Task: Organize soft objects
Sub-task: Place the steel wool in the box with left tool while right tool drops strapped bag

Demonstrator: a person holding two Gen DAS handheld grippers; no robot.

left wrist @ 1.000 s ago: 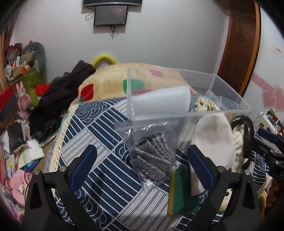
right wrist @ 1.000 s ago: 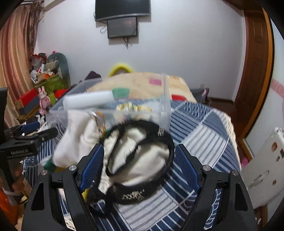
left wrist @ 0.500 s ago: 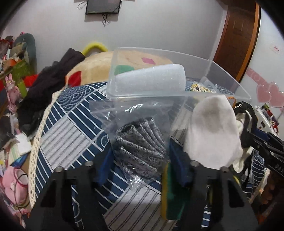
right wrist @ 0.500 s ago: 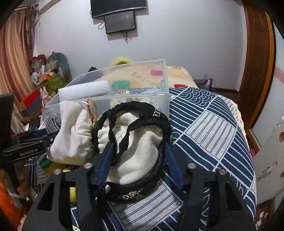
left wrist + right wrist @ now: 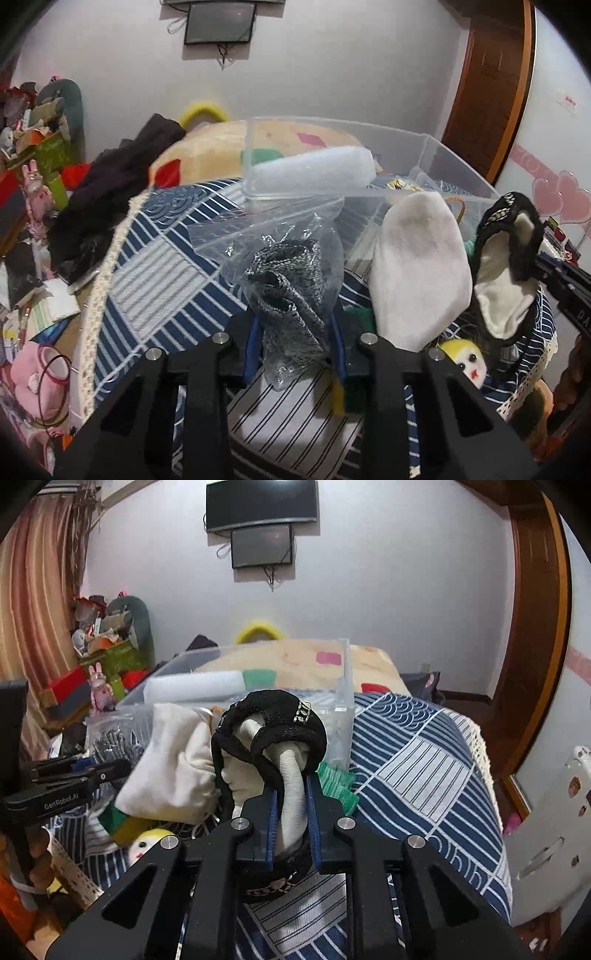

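Because both items are pinched only at their lower ends, each grip looks marginal. Item 1: clear plastic bag (image 5: pixel 284 258) holding grey knitted cloth (image 5: pixel 291 280), clamped in the left claw (image 5: pixel 295 347), standing up in front of the clear storage bin (image 5: pixel 454 166) on the bed (image 5: pixel 147 258). Risk: slippery film may slide out between the pads, or the loose bag top may snag the bin's near wall on the way over. Item 2: black strappy piece wrapped round a cream fabric bundle (image 5: pixel 273 746), clamped in the right claw (image 5: pixel 291 819) just in front of the same bin; the claw seems to bite the cream roll alone, so the black straps may slip off or catch the rim. Adjacent: white pouch (image 5: pixel 417 269), green-and-yellow sponge (image 5: pixel 351 398), small yellow-headed doll (image 5: pixel 465 362), all touching or just beside both loads and liable to be dragged along. Already inside the bin: white foam roll (image 5: pixel 314 170).
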